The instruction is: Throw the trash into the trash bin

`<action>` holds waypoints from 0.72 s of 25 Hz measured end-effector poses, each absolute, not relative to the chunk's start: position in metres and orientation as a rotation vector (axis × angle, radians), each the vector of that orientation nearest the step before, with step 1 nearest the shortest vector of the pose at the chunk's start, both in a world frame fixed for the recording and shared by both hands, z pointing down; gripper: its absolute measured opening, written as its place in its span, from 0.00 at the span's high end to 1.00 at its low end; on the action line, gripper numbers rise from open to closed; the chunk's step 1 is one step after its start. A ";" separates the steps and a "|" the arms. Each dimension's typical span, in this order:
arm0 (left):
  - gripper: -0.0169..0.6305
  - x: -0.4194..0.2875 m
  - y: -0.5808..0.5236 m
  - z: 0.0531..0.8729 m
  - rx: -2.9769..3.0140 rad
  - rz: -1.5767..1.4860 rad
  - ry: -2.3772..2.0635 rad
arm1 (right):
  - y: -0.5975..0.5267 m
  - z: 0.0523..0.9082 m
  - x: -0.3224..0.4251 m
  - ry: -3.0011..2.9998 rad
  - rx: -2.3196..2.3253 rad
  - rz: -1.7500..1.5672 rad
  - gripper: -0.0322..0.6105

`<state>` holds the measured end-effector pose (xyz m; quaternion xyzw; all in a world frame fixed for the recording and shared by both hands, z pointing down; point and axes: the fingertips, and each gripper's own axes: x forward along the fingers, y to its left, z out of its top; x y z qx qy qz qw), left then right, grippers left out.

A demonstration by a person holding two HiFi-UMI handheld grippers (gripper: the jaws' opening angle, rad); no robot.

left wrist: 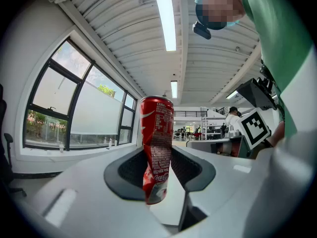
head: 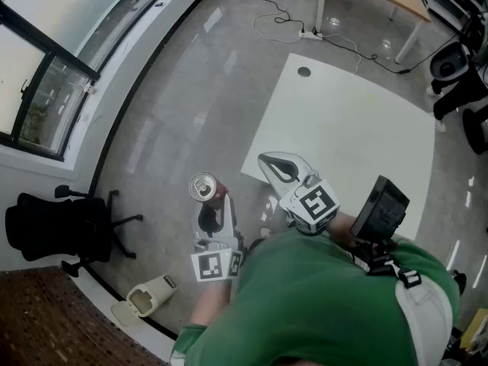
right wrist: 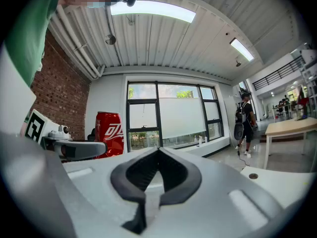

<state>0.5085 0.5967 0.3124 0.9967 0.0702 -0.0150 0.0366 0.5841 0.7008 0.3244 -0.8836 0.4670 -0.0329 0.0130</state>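
Glossy red metal can [left wrist: 157,143], matt white plastic left hand-held gripper [left wrist: 161,170], sheeny concrete floor [head: 175,105], rough brick wall [right wrist: 59,93]

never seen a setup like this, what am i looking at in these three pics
No robot: a person holds a handheld two-jaw gripper in each hand. One picture comes from a camera on their head, looking down; the other two from cameras riding on each gripper, looking along its jaws. The left gripper is clamped on a dented red can, over the floor. The right gripper is shut and empty, near the corner of the white table. The beige container on the floor may be the bin.
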 end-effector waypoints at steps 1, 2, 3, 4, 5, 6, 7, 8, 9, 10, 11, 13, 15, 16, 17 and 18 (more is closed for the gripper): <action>0.73 0.508 0.597 0.313 3.059 -0.047 0.215 | 0.699 0.321 0.583 1.461 -2.751 -0.109 0.95; 0.73 0.508 0.597 0.313 3.058 -0.047 0.214 | 0.698 0.318 0.583 1.465 -2.750 -0.113 0.95; 0.73 0.508 0.598 0.313 3.056 -0.047 0.214 | 0.698 0.318 0.583 1.465 -2.750 -0.114 0.95; 0.73 0.507 0.598 0.314 3.056 -0.046 0.213 | 0.699 0.320 0.582 1.461 -2.753 -0.112 0.95; 0.73 0.507 0.598 0.314 3.057 -0.045 0.213 | 0.700 0.321 0.582 1.455 -2.757 -0.113 0.95; 0.73 0.507 0.598 0.314 3.059 -0.045 0.214 | 0.700 0.321 0.583 1.449 -2.760 -0.117 0.95; 0.73 0.506 0.598 0.314 3.059 -0.045 0.213 | 0.700 0.321 0.583 1.446 -2.760 -0.120 0.95; 0.73 0.506 0.598 0.313 3.057 -0.045 0.211 | 0.700 0.321 0.583 1.449 -2.754 -0.116 0.95; 0.73 0.506 0.597 0.313 3.055 -0.045 0.208 | 0.699 0.320 0.582 1.455 -2.745 -0.108 0.95; 0.73 0.505 0.597 0.313 3.055 -0.045 0.206 | 0.698 0.320 0.581 1.459 -2.737 -0.101 0.95; 0.73 0.505 0.597 0.313 3.055 -0.046 0.204 | 0.698 0.319 0.581 1.463 -2.732 -0.096 0.95; 0.73 0.503 0.597 0.314 3.056 -0.049 0.198 | 0.698 0.319 0.579 1.470 -2.725 -0.090 0.95; 0.73 0.502 0.597 0.314 3.058 -0.053 0.191 | 0.697 0.320 0.578 1.480 -2.718 -0.088 0.95; 0.73 0.501 0.598 0.315 3.058 -0.055 0.188 | 0.697 0.321 0.577 1.484 -2.715 -0.088 0.95; 0.73 0.500 0.598 0.316 3.059 -0.056 0.186 | 0.698 0.322 0.576 1.488 -2.712 -0.088 0.95; 0.73 0.498 0.600 0.317 3.061 -0.056 0.182 | 0.699 0.323 0.574 1.493 -2.709 -0.089 0.95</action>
